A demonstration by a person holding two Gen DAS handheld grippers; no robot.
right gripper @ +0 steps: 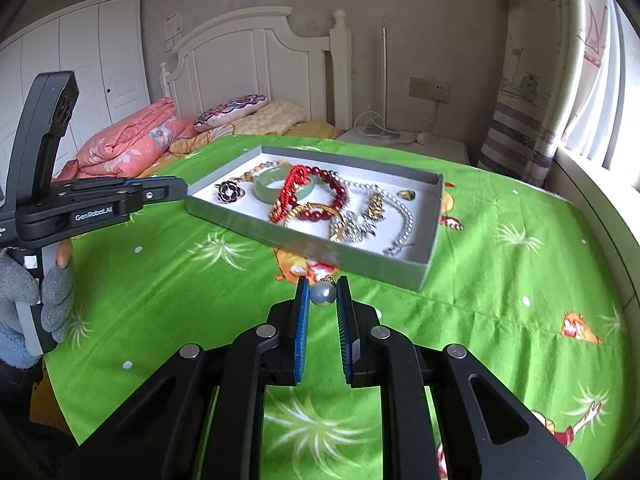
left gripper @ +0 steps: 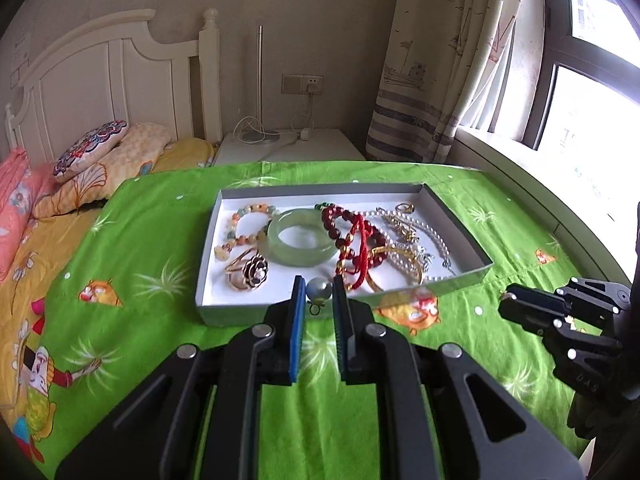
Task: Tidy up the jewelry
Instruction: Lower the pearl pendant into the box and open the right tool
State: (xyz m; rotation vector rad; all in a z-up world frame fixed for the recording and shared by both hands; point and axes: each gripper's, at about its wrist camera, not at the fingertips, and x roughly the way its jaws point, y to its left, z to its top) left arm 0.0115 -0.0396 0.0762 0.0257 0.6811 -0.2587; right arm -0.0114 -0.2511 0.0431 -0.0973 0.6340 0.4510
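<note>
A shallow grey box (left gripper: 224, 216) (right gripper: 434, 236) with a white floor lies on the green sheet. It holds a jade bangle (left gripper: 303, 242) (right gripper: 276, 186), a red bead bracelet (left gripper: 348, 232) (right gripper: 320, 196), a pearl necklace (left gripper: 424, 236) (right gripper: 404, 208), a flower brooch (left gripper: 255, 271) (right gripper: 230, 191) and gold pieces. My left gripper (left gripper: 319, 292) is shut on a pearl earring (left gripper: 319, 290) over the box's near edge. My right gripper (right gripper: 323, 294) is shut on a second pearl earring (right gripper: 323, 293) just short of the box's near wall.
The green cartoon sheet (left gripper: 152, 248) (right gripper: 520, 264) covers the bed. Pillows and a pink quilt (right gripper: 132, 144) lie by the white headboard (left gripper: 104, 76). A white nightstand (left gripper: 288, 146) with a lamp and cables stands behind. A window and curtain (left gripper: 440, 60) are on the right.
</note>
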